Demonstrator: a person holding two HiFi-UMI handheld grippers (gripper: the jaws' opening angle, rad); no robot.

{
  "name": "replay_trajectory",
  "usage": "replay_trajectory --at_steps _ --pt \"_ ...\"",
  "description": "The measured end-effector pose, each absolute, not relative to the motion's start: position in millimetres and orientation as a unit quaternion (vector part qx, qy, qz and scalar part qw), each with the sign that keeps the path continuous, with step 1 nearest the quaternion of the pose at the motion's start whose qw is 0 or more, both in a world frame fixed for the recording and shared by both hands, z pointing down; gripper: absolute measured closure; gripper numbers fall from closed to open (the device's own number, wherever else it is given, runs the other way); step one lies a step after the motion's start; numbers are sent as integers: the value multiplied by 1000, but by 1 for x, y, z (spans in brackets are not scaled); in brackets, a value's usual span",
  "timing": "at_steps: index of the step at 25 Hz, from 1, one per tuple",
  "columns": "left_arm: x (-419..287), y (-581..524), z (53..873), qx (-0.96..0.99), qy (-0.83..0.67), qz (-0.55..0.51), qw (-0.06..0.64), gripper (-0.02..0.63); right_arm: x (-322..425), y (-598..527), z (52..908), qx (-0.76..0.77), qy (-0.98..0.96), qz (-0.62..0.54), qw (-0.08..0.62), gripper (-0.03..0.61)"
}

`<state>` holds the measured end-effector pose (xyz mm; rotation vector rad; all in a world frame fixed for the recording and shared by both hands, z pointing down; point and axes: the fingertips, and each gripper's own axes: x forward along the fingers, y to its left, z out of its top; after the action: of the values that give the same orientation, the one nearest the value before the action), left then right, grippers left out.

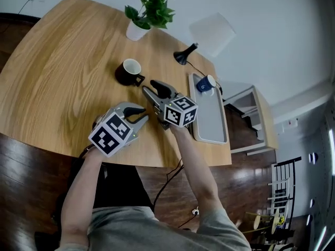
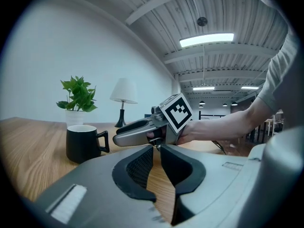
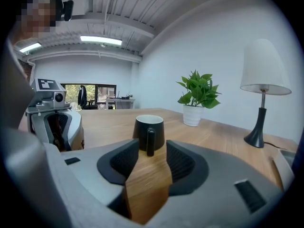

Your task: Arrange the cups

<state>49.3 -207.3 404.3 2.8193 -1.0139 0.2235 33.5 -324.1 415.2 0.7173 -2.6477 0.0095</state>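
Right gripper (image 1: pixel 152 89) first: its jaws stand apart with nothing between the pads, only bare wood showing through the gap. It points slightly down across the table (image 1: pixel 57 72). Dead ahead of that gap, just past the fingertips and not yet touched, sits the black cup (image 3: pixel 149 126), upright with its mouth open to the ceiling. Here's the bit that matters: its handle (image 3: pixel 150 141) is turned straight back at the claw. It's seen edge-on, its long axis vertical, and it lines up almost exactly with the centre of the opening. By my reading, a short straight push forward would bring the pads either side of that handle, with little need to swing left or right. Back and to this claw's left is the left gripper (image 2: pixel 156 150), jaws drawn in to a narrow slit and carrying nothing. It points across at the right one rather than at the cup, so it's clearly the farther of the two. Off to the right claw's right side lies the grey tray (image 1: pixel 211 120), with a blue cup (image 1: pixel 205 83) resting at its far end, well apart from the black one. Beyond the black cup, further ahead and to the right, stand the potted plant (image 1: pixel 151 8) and the lamp (image 3: pixel 263 80).
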Motion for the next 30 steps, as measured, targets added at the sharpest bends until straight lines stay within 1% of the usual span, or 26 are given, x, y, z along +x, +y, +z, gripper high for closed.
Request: replay_trajectory --at_steps 7,14,17,18,20,21,23,26,30 --pt "59 -203 411 946 -303 91 75 604 37 -325 413 255 -947 -1 196 380" --pt "54 -201 410 947 -303 81 63 606 19 -328 412 234 -949 -22 212 380" --pt "55 -200 411 949 -301 80 60 603 15 -333 412 229 -948 -28 219 380" --pt "56 -200 411 949 -300 79 60 590 14 -334 413 227 -948 -29 221 380" --pt "55 -200 411 949 -300 79 61 509 9 -335 414 222 -948 -34 227 380" --pt "54 -200 411 949 -300 79 61 502 6 -335 414 219 -947 -37 230 380" --pt "54 -200 410 949 -301 79 60 499 1 -337 416 216 -947 -43 236 380" --pt "54 -201 411 949 -300 79 60 536 -4 -339 422 211 -944 -49 247 380" --pt "54 -200 410 949 -299 78 60 543 -9 -341 428 211 -941 -57 258 390"
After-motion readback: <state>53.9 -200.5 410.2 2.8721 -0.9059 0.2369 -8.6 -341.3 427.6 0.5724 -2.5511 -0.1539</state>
